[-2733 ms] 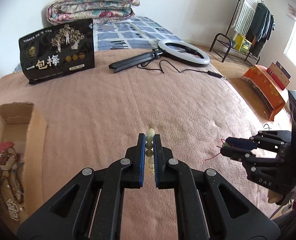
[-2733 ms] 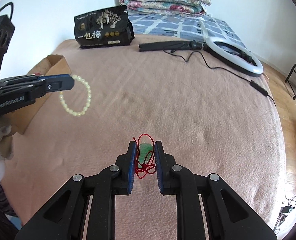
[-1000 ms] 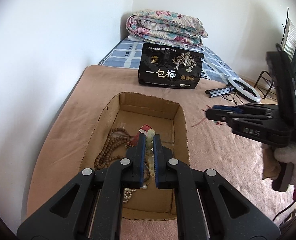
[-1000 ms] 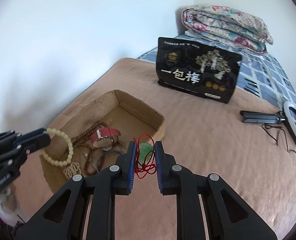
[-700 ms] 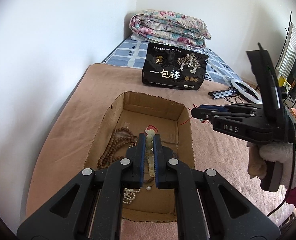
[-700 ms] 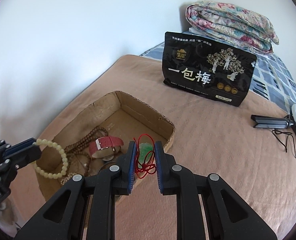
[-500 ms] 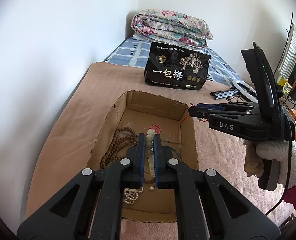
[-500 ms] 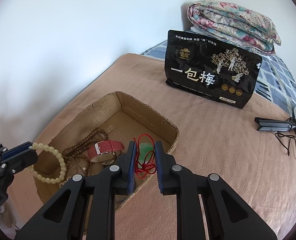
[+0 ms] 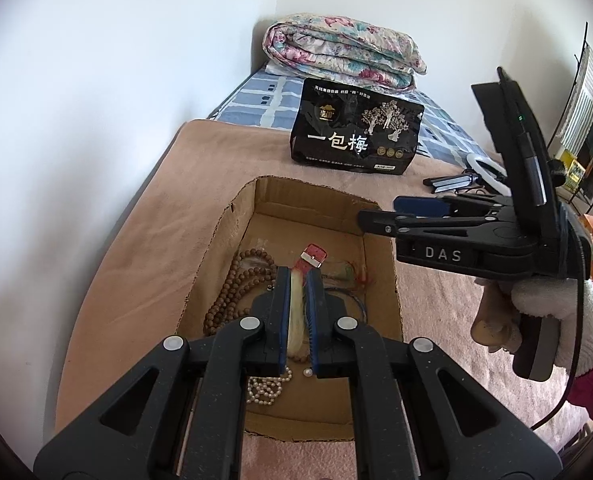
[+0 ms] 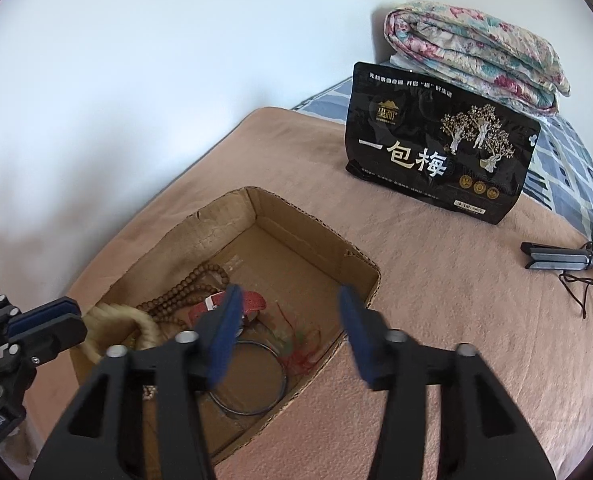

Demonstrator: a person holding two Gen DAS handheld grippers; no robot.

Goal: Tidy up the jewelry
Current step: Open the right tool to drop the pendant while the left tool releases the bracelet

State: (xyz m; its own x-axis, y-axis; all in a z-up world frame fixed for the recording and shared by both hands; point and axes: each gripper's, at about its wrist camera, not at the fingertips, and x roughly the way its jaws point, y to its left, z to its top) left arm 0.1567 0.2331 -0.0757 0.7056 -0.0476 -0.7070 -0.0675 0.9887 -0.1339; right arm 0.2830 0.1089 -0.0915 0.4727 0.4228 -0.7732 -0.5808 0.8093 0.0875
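An open cardboard box (image 9: 216,240) lies on the pink blanket. My left gripper (image 9: 296,276) hangs above it, shut on a pale bead bracelet (image 9: 295,312), which is motion-blurred in both views. My right gripper (image 10: 288,300) is over the box's right wall (image 10: 360,268) with its jaws opening and nothing between them. Below them a green pendant on red string (image 10: 302,344) lies blurred on the box floor. Also inside are brown wooden beads (image 9: 236,280), a red watch strap (image 9: 312,254), a pearl string (image 9: 264,388) and a thin bangle (image 10: 252,380).
A black snack bag (image 9: 356,136) stands behind the box, a folded floral quilt (image 9: 344,52) farther back. A ring light with folded tripod (image 10: 556,260) lies at the right. A white wall runs along the left. A gloved hand (image 9: 536,300) holds the right gripper.
Both grippers travelled from the open blanket to above the box. The right jaws have spread apart and the red-string pendant has left them and dropped into the box. The left still grips the bracelet.
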